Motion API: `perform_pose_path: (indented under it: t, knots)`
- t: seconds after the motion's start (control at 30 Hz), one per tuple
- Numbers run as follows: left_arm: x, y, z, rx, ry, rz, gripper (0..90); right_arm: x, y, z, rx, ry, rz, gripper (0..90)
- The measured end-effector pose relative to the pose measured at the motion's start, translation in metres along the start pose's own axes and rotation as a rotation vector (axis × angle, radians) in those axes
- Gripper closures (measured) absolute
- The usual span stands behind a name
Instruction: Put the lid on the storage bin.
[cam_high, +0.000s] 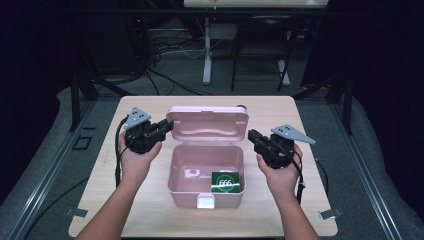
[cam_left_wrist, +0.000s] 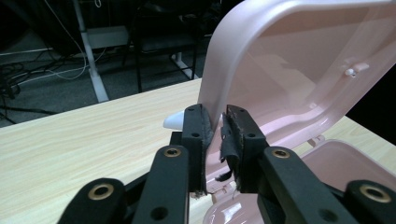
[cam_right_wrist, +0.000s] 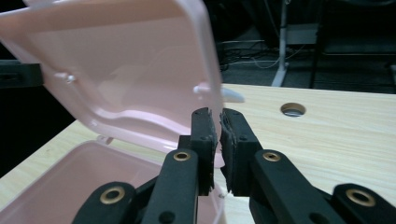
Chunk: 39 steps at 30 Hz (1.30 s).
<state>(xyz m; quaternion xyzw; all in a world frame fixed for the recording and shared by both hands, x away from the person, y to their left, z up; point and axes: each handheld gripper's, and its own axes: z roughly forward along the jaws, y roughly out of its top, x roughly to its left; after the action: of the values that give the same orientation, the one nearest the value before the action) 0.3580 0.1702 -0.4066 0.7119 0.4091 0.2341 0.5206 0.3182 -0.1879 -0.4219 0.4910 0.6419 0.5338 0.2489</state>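
Note:
A pink plastic box (cam_high: 172, 170) stands open mid-table, its lid (cam_high: 207, 125) raised upright behind it. A green card (cam_high: 227, 181) and a small pale item (cam_high: 192, 173) lie inside. My left gripper (cam_high: 169, 126) is at the lid's left edge. In the left gripper view the rim of the lid (cam_left_wrist: 299, 60) runs between the pads, and the gripper (cam_left_wrist: 215, 126) is shut on it. My right gripper (cam_high: 251, 135) is at the lid's right edge. In the right gripper view it (cam_right_wrist: 218, 126) pinches the rim of the lid (cam_right_wrist: 130, 60).
The box has a white latch (cam_high: 205, 201) on its front wall. The wooden table (cam_high: 300, 200) has a round cable hole (cam_right_wrist: 293, 109) near its far right. Desk legs, chairs and cables stand on the dark floor beyond.

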Motion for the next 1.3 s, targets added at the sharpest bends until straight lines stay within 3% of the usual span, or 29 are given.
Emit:
perform_pose_path:
  t: [0.5, 0.77, 1.3]
  knots:
    - [-0.003, 0.000, -0.006, -0.006, 0.005, 0.025, 85.0, -0.016, 0.003, 0.001, -0.015, -0.025, 0.072, 78.5]
    - [-0.004, -0.004, -0.013, 0.003, -0.028, 0.016, 81.7, -0.015, 0.004, 0.005, -0.027, -0.026, 0.068, 74.3]
    - [-0.010, -0.004, -0.026, -0.011, -0.049, 0.027, 78.1, -0.014, 0.003, 0.003, -0.025, -0.021, 0.060, 72.3]
